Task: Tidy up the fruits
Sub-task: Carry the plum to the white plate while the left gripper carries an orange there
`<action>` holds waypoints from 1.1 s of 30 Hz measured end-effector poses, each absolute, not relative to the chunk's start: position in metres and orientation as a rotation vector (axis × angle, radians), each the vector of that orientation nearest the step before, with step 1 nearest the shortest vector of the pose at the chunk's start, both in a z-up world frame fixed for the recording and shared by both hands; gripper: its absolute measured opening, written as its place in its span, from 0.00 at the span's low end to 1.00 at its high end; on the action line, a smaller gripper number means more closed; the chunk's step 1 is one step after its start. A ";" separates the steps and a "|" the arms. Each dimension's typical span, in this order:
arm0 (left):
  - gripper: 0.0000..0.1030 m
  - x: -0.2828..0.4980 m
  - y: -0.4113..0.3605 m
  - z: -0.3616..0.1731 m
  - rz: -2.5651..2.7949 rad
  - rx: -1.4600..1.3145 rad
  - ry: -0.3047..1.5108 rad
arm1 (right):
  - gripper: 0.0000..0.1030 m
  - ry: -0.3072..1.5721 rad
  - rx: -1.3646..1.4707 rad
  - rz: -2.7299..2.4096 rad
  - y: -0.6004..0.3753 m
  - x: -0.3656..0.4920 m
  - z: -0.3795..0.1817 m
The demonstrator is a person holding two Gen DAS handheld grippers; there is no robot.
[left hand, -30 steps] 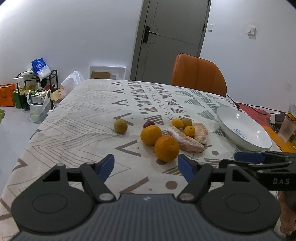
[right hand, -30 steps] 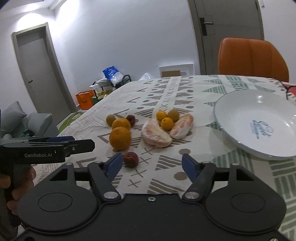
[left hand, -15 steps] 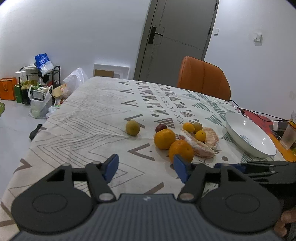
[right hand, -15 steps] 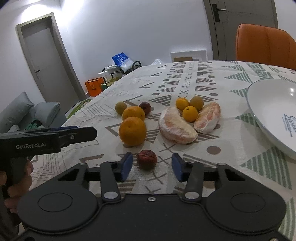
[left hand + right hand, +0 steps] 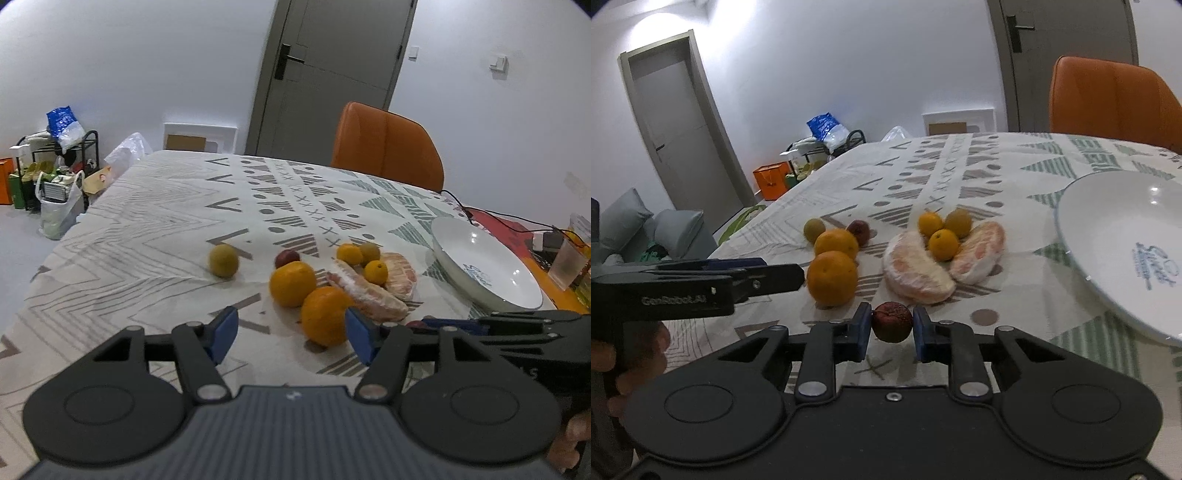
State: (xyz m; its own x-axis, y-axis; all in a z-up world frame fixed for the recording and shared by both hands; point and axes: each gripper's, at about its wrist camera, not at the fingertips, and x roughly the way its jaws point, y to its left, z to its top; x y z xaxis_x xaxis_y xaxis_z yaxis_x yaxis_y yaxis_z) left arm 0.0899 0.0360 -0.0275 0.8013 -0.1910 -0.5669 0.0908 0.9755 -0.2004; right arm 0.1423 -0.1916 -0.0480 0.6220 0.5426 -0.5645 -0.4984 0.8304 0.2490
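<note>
Where gripper (image 5: 891, 328) pinches: wrinkled dark-red fruit (image 5: 892, 320)

Both cameras sat low, each peering forward along its own fingers over the patterned table (image 5: 155, 236). The left wrist view faced the far door and the orange chair (image 5: 388, 147), with the fruit cluster (image 5: 317, 280) close ahead, slightly right of centre. The right wrist view rode nearer the cloth and angled leftward across the room, toward a second door. They shared that fruit cluster, the white plate (image 5: 1108, 236), the chair, and each other: the right gripper (image 5: 454, 323) poked into the left view's right edge, the left gripper (image 5: 775, 273) into the right view's left.
</note>
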 end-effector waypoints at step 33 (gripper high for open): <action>0.36 0.098 -0.046 -0.010 -0.173 -0.081 0.588 | 0.22 0.513 0.204 0.427 -0.298 0.131 -0.026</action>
State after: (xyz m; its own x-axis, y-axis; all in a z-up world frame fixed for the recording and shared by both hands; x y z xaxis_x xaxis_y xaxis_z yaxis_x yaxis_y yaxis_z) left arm 0.0980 -0.0462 -0.0097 0.8182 -0.1851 -0.5444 0.1392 0.9824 -0.1248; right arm 0.1313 -0.2980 -0.0262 0.7860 0.4439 -0.4303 -0.3432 0.8922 0.2935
